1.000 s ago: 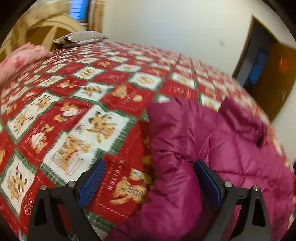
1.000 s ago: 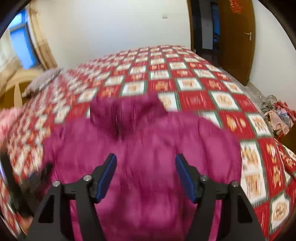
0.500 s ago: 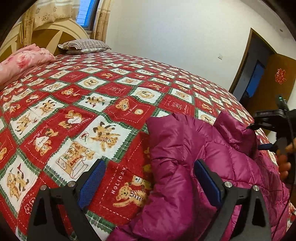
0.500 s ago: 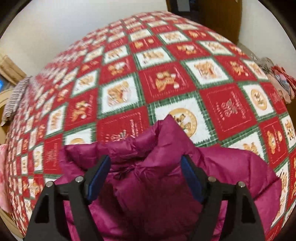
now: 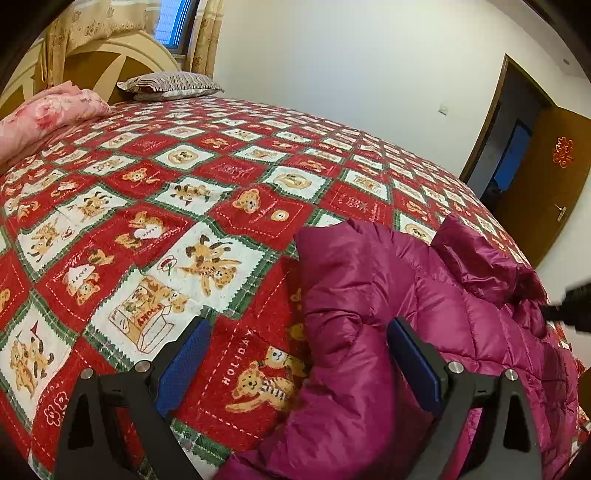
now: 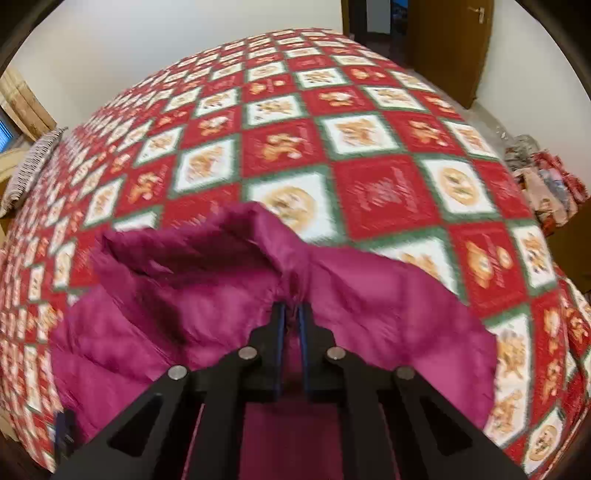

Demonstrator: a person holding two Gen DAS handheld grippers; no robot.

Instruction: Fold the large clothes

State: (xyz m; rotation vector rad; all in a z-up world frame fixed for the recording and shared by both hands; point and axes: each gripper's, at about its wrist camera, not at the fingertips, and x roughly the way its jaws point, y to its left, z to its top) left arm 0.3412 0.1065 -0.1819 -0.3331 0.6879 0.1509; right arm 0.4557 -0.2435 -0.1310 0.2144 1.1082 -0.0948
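- The right hand-held gripper (image 6: pixel 290 314) pinches the magenta puffer jacket (image 6: pixel 207 295) near its collar.
- The left hand-held gripper (image 5: pixel 299 354) gapes wide, with the jacket's sleeve at 3 o'clock on the quilted bed (image 5: pixel 147 206).

White walls (image 5: pixel 332 55), bed under a red teddy-bear patchwork quilt (image 5: pixel 221 177), arched wooden headboard (image 5: pixel 110 66), striped pillow (image 5: pixel 170 83), curtained window (image 5: pixel 175 22), brown door (image 5: pixel 546 177) ajar.

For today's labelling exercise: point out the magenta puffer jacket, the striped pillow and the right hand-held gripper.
magenta puffer jacket (image 5: pixel 369 280): left wrist view, quilted shoulder.
striped pillow (image 5: pixel 171 84): left wrist view, top face.
right hand-held gripper (image 6: pixel 290 314): right wrist view, between fingertips shut on jacket.
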